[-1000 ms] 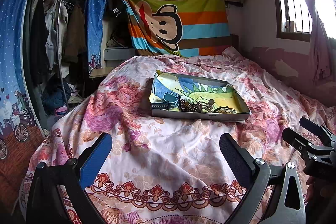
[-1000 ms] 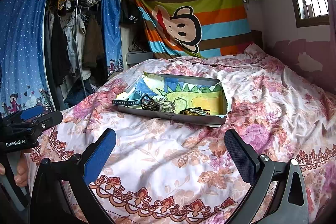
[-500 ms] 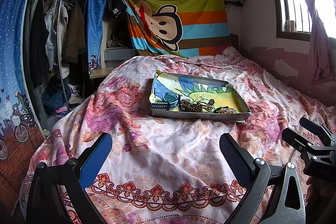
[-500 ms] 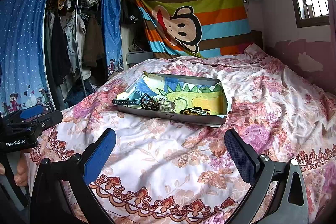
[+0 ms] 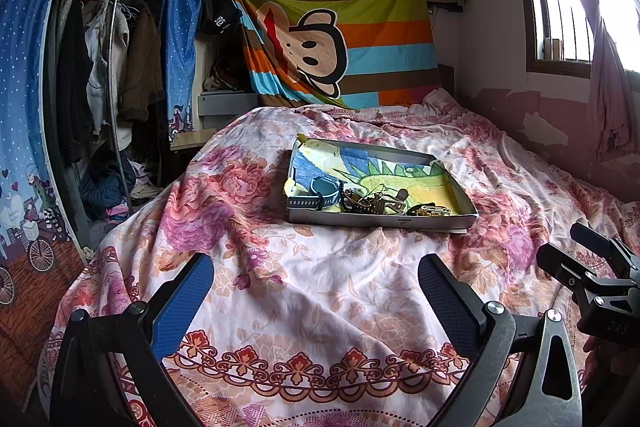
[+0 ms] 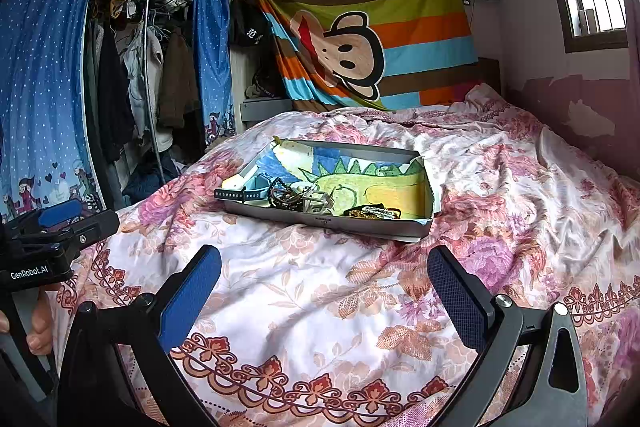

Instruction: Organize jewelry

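Grey tray [image 5: 384, 221] sits mid-bed on floral quilt [image 5: 320, 287], lined with a dinosaur drawing [image 6: 360, 183]. Inside, along near edge: blue watch [image 5: 320, 189], tangled chains [image 5: 370, 203], gold piece [image 5: 432, 211]; individual items unclear. Left gripper [image 5: 316, 291] and right gripper [image 6: 324, 287] both spread wide, empty, well short of tray.

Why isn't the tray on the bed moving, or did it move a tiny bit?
No. The tray sits at the same spot on the flowered bedspread, its corners against the same pink blooms as one second ago, in both wrist views.
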Motion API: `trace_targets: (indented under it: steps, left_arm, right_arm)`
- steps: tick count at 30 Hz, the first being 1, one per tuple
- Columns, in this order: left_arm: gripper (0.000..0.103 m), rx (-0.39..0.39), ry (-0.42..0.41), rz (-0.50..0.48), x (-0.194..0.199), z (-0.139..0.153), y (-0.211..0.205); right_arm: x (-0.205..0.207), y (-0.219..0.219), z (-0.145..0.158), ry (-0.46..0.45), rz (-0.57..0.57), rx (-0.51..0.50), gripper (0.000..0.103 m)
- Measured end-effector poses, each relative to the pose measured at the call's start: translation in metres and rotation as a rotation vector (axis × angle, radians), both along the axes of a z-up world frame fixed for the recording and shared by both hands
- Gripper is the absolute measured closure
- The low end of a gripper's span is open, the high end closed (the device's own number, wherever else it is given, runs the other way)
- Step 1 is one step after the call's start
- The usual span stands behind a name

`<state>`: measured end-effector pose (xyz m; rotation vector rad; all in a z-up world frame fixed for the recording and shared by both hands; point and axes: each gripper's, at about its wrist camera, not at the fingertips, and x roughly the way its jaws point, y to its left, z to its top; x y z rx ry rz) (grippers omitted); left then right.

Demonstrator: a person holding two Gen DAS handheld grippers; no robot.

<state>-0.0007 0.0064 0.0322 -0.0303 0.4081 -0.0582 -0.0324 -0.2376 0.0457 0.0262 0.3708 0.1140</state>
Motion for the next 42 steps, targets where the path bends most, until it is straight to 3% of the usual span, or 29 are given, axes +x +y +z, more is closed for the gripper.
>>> trace_targets:
  steps: [42]
  left_arm:
    - [0.000, 0.022, -0.010, 0.011, -0.0017, -0.0020, 0.0012]
  right_arm:
    - [-0.0002, 0.0002, 0.0005, 0.000, 0.000, 0.000, 0.002]
